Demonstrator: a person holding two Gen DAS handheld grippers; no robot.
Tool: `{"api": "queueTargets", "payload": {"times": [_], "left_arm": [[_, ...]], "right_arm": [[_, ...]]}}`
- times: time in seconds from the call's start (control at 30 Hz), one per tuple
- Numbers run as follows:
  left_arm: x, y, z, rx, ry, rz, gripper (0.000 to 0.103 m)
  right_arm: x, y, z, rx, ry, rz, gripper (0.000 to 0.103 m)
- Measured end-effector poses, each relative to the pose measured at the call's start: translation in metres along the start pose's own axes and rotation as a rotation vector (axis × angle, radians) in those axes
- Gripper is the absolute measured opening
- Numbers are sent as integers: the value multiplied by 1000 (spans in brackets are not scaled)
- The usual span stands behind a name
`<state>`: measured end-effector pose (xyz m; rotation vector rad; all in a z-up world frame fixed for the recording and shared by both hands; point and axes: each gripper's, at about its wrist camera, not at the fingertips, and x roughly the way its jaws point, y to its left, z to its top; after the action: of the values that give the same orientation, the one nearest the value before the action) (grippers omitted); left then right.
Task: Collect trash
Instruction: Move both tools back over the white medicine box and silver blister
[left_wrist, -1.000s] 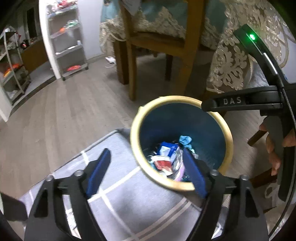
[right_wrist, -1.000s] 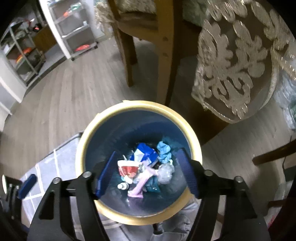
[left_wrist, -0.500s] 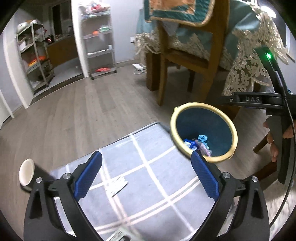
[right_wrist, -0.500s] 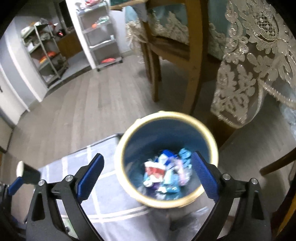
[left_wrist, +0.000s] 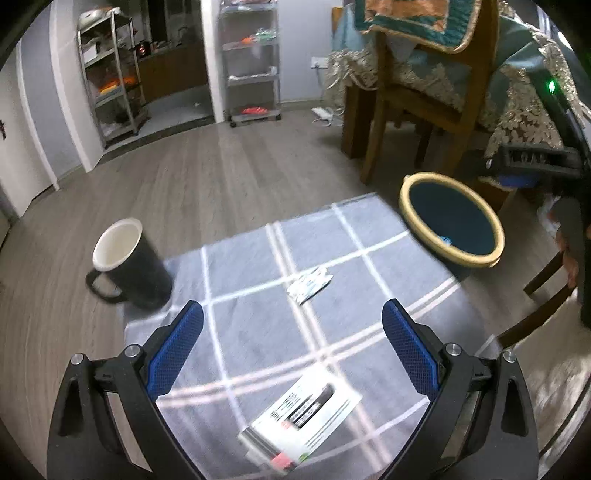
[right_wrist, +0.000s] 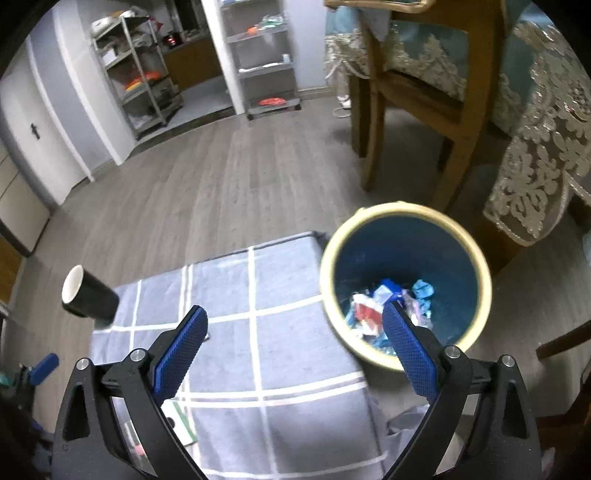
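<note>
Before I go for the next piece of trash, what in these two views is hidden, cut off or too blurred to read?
- Printed packet, left wrist view: motion blur; its text is unreadable.
- Small wrapper, left wrist view: too small and blurred to identify.
- Bin contents, left wrist view: hidden by its near wall; the right wrist view shows the trash, partly behind a finger.
- Mug, right wrist view: blurred, handle unseen.

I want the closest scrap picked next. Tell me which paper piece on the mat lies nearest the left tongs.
The flat printed sheet, lying just below and between the open left tongs. The small crumpled wrapper lies farther off, toward the bin.
</note>
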<state>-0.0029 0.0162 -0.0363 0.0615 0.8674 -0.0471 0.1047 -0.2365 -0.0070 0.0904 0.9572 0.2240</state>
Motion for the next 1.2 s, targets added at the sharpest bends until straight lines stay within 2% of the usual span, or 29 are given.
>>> {"api": "queueTargets", "payload": {"times": [0.23, 0.37, 0.47, 0.6, 0.77, 0.97, 1.2], "left_arm": [[3, 28, -27, -12, 20, 31, 96], [6, 38, -40, -30, 35, 24, 96], [17, 41, -51, -40, 86, 0, 96], [35, 26, -71, 22, 172, -69, 96], [61, 6, -90, 92, 263, -111, 96], [79, -9, -95, 144, 296, -127, 96], [100, -23, -101, 187, 348, -135, 96]], "right_arm": [[8, 38, -10, -48, 34, 25, 95], [20, 58, -18, -77, 77, 11, 95], [27, 67, -21, -89, 100, 7, 95], [32, 74, -23, -95, 107, -10, 95], [37, 83, -26, -140, 119, -40, 95], [43, 81, -28, -146, 138, -44, 95], [63, 80, -31, -113, 204, -28, 95]]}}
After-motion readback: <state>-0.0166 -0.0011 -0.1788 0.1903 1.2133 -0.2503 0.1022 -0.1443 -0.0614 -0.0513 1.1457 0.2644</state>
